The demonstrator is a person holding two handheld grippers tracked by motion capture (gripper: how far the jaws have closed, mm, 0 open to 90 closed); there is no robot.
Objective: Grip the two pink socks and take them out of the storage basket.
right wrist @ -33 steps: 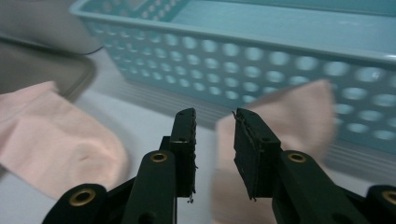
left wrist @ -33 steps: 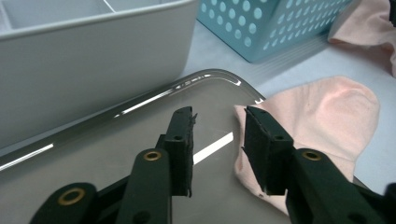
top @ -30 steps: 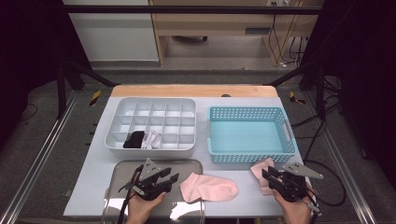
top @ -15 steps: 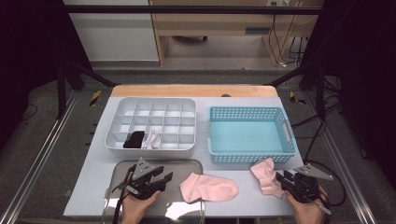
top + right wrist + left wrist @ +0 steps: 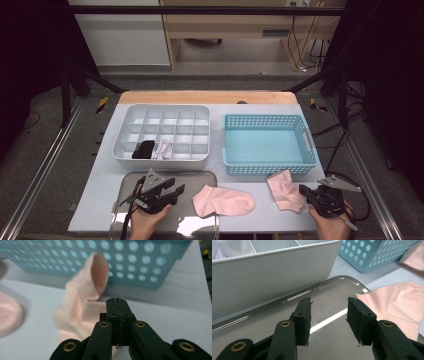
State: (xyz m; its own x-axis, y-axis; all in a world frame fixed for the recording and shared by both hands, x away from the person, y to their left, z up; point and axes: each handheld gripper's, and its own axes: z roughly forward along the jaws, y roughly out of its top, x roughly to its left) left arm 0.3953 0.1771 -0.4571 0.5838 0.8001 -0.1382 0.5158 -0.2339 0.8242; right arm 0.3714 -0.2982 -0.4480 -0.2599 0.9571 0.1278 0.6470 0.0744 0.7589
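No readable text, label, brand or number anywhere (tray, organizer and basket included).

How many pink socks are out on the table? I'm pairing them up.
2: one pink sock lies partly on the metal tray, the other sock in front of the blue basket, by the right hand-held gripper.

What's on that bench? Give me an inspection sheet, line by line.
Surface: pale mat, steel tray at near edge.
Job's things: middle sock partly on the tray; right sock by the basket; organizer holds a black item and a white item.
Clutter: nothing seen.
Grippers: left gripper open over the tray, jaws just opened further, nothing between; right gripper shut at the right sock, pinch unclear.
Cables: left cable trails from its gripper; floor cables behind.
Surroundings: wooden desk.
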